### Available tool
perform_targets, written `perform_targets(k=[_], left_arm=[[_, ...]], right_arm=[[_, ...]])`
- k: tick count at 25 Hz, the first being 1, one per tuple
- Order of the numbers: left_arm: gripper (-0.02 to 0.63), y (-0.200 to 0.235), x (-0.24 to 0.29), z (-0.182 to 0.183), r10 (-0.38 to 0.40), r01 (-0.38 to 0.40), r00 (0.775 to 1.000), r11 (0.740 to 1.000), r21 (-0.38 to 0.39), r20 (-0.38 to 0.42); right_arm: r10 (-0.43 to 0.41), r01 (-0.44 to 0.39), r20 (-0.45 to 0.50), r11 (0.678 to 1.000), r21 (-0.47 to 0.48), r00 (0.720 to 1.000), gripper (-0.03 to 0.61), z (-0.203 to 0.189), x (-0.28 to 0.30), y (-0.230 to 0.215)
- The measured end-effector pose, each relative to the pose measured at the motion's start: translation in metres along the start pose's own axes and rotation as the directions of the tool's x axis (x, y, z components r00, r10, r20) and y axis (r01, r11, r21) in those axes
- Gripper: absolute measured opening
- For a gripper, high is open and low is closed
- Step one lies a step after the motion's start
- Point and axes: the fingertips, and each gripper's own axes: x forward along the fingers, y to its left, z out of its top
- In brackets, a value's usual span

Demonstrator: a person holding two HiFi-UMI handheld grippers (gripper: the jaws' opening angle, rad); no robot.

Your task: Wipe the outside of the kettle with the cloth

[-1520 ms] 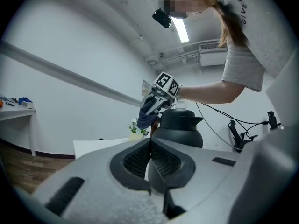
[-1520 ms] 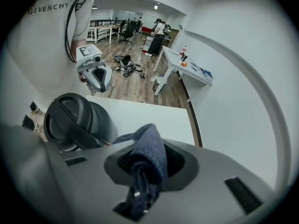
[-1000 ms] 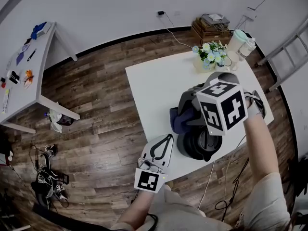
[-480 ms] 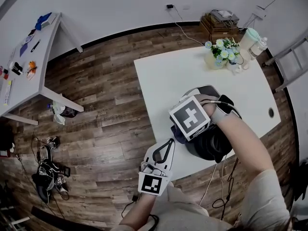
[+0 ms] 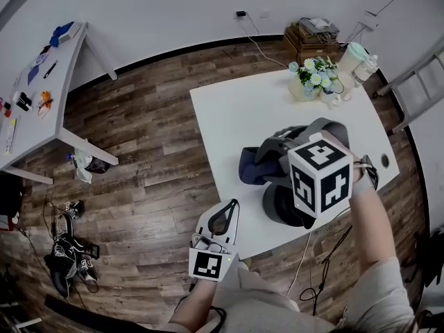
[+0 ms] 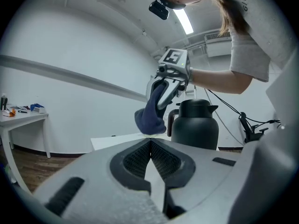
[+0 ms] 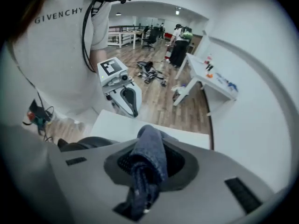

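A black kettle [image 5: 283, 205] stands near the front edge of the white table [image 5: 236, 113]. My right gripper [image 5: 263, 159] is shut on a dark blue cloth [image 5: 248, 170], which hangs at the kettle's far-left side, just above the tabletop. In the right gripper view the cloth [image 7: 148, 160] is bunched between the jaws of that gripper [image 7: 147, 167]. My left gripper [image 5: 229, 208] hovers off the table's front-left edge, shut and empty. In the left gripper view its pads meet [image 6: 150, 158], with the kettle [image 6: 194, 125], the cloth [image 6: 150, 116] and the right gripper [image 6: 164, 91] ahead.
A vase of flowers [image 5: 311, 79] and a cup with a bottle [image 5: 352, 60] stand at the table's far right corner. A grey side table [image 5: 35, 109] with small items is far left. A cable [image 5: 322, 255] trails on the wooden floor. People [image 7: 180, 45] stand in the distance.
My right gripper has swung up and right with the cloth, from low against the kettle's left side; its marker cube now faces the head camera. The left gripper has barely moved.
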Motion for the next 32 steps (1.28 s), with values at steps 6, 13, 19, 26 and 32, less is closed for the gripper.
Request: perform_targets(k=[6, 13, 19, 26, 32], left_arm=[[0.006, -0.014, 0.004, 0.028, -0.044, 0.043, 0.999, 0.999, 0.027, 0.026], [0.006, -0.045, 0.008, 0.045, -0.119, 0.117, 0.992, 0.992, 0.050, 0.039], [0.006, -0.061, 0.000, 0.036, -0.143, 0.142, 0.990, 0.989, 0.049, 0.003], [0.006, -0.073, -0.002, 0.039, -0.156, 0.155, 0.988, 0.987, 0.053, 0.011], [0.006, -0.078, -0.001, 0.042, -0.161, 0.159, 0.987, 0.986, 0.050, 0.022]], right_arm=[[-0.465, 0.463, -0.074, 0.885, -0.046, 0.882, 0.067, 0.015, -0.073, 0.023], [-0.514, 0.501, -0.150, 0.857, -0.120, 0.844, 0.067, 0.026, -0.051, 0.088], [-0.533, 0.528, -0.124, 0.846, -0.072, 0.837, 0.067, 0.021, -0.061, 0.126], [-0.683, 0.682, -0.066, 0.709, 0.181, 0.727, 0.067, 0.007, -0.124, 0.129], [-0.775, 0.849, -0.369, 0.396, 0.349, 0.513, 0.067, -0.090, -0.162, 0.110]])
